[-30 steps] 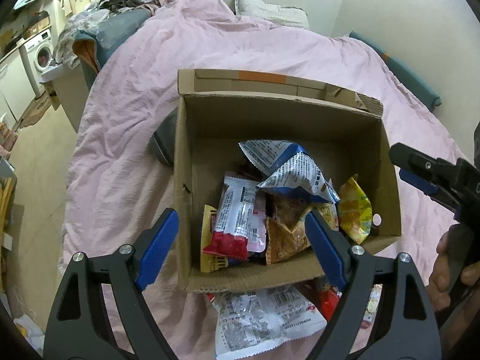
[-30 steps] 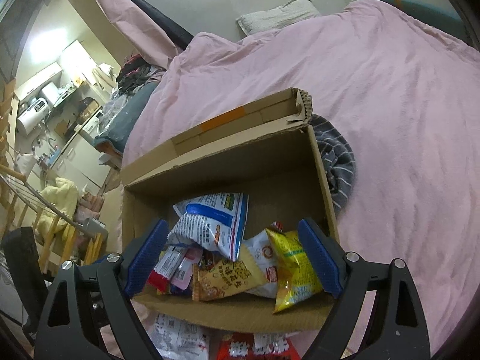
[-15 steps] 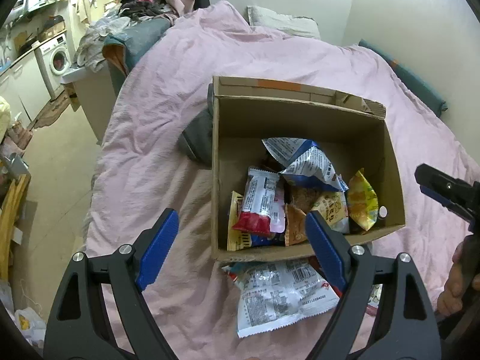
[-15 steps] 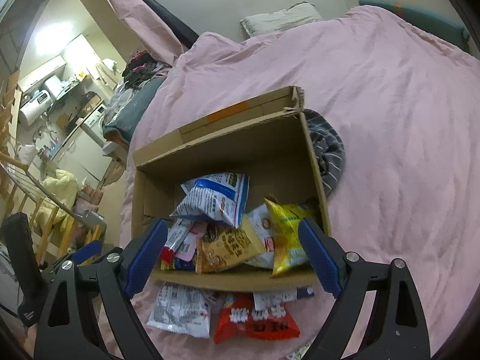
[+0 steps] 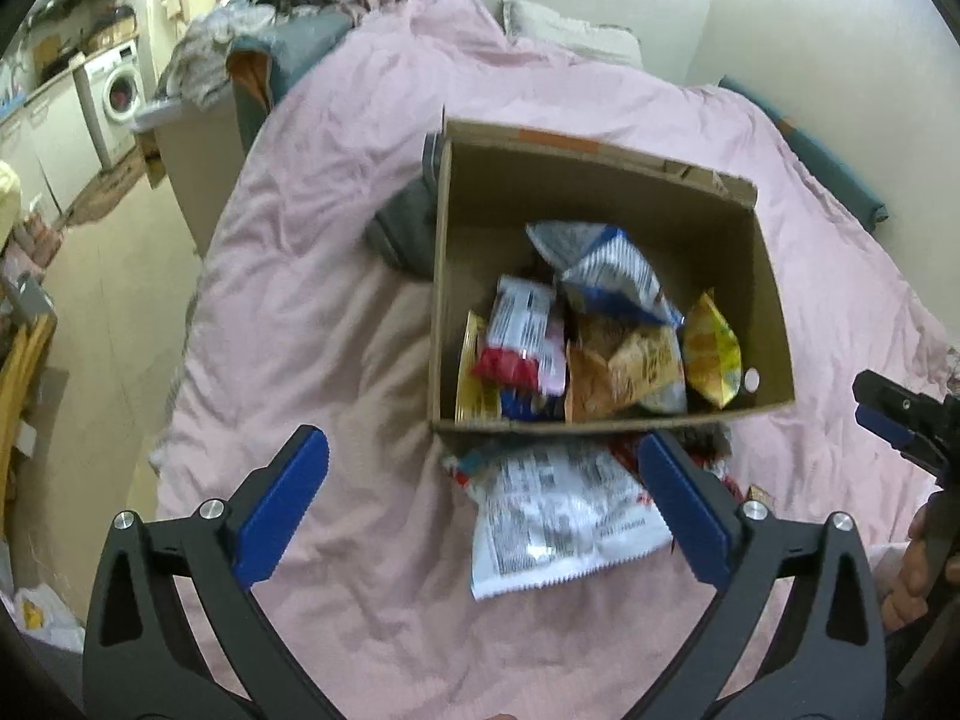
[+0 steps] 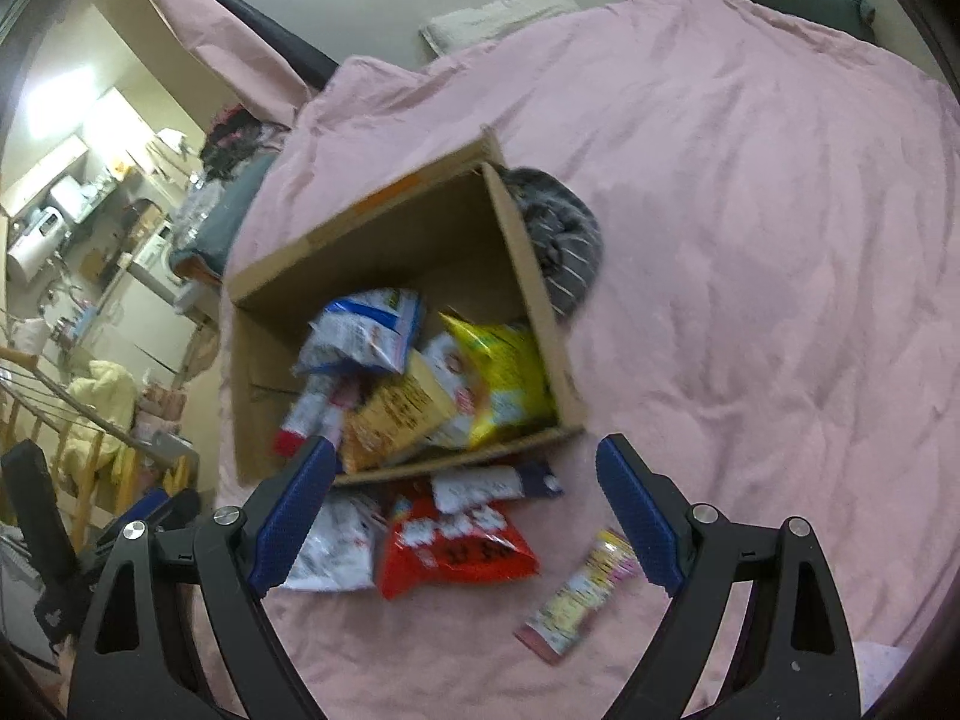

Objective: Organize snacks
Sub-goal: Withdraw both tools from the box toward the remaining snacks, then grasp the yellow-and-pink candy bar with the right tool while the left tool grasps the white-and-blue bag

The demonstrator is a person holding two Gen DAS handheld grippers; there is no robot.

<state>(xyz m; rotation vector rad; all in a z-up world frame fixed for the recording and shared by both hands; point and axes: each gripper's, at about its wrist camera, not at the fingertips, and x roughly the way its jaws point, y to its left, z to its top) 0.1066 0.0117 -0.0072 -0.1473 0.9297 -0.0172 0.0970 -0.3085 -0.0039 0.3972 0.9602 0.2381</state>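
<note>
Cardboard made up the open box (image 5: 771, 276) that sat on the pink bedspread (image 5: 336, 312), and most of the snacks lay heaped in its near half. On top of the heap was a blue-and-white bag (image 5: 612, 267), tilted against the others; beside it lay a white wrapper with a red end (image 5: 516, 330), an orange-brown bag (image 5: 624, 366) and a yellow bag (image 5: 711, 354) leaning toward the right wall. A small white round thing (image 5: 751, 381) sat in the near right corner, too small to identify.

Just outside the near wall, touching it, more packets lay on the bedspread: a white printed packet (image 5: 558, 522), a red packet (image 6: 456, 546) partly overlapped by a small white-and-dark wrapper (image 6: 492, 483), and, a little apart to the right, a slim pink-and-yellow packet (image 6: 579, 597).

Neither tool gripped anything. The left gripper (image 5: 480, 516) hung above the bedspread with its blue pads spread wide, the white packet lying below and between them. The right gripper (image 6: 465, 510) was likewise spread wide over the loose packets; in the left wrist view it showed at the right edge with the person's hand (image 5: 912, 570) on its handle.

A grey striped garment (image 6: 561, 240) lay bunched against the box's far corner. Beyond it were a pale pillow (image 5: 570, 33) at the head of the bed and a washing machine (image 5: 120, 99) in the room to the left.
</note>
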